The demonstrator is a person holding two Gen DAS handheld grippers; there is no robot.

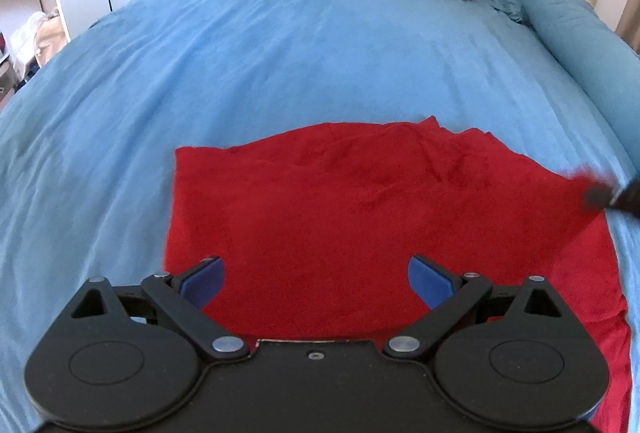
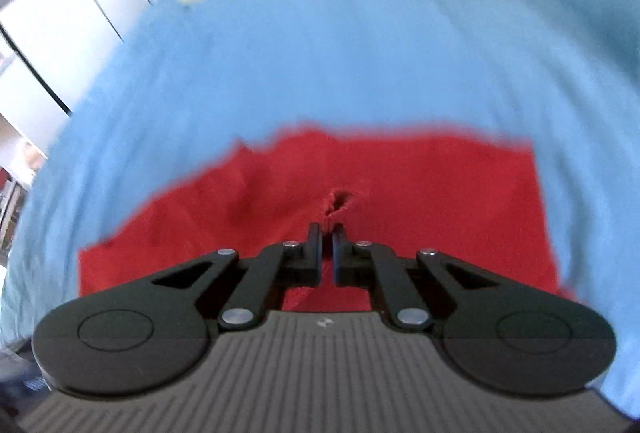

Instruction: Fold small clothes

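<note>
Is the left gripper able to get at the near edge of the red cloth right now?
Probably yes. The left gripper hovers with jaws open above the red cloth, nothing between them; the right gripper pinches it elsewhere.

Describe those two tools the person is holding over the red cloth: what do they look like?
Both are matte black plastic. The left gripper has two round discs, angled link bars with silver rivets, and blue pads on its fingers. The right gripper has the same discs and rivets, plus a grey ribbed body. No cables or sleeves show.
</note>
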